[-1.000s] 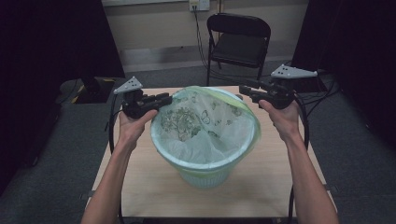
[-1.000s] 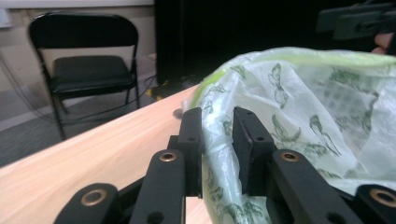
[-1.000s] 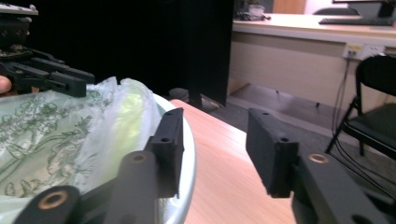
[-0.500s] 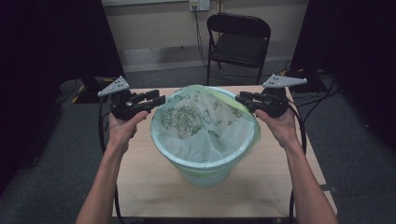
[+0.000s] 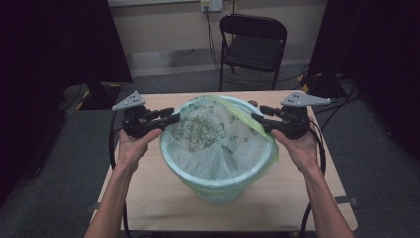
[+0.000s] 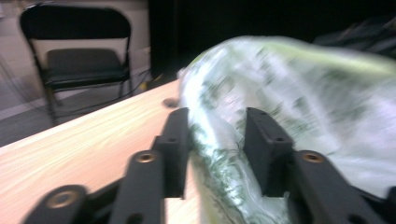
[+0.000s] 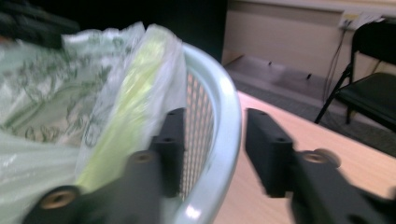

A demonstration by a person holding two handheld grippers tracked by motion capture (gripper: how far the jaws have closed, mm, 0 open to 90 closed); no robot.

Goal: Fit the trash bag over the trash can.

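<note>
One wastebasket (image 5: 218,191), pale mesh with a stiff rim, stands at the middle of the surface (image 5: 148,198), lined with one thin printed bin bag (image 5: 208,134). The film looks light, soft, slippery and easily torn; it is best taken at its hem, by the rim. The left gripper (image 6: 217,135) has just been closing, spread with bag film between its jaws. The right gripper (image 7: 212,140), just opening, straddles the rim without pinching.

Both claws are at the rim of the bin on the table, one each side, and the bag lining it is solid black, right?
Not black. The high view shows the bag in the bin is translucent pale green with a leaf print. The left claw and right claw are at opposite sides of the rim, as you said.
</note>
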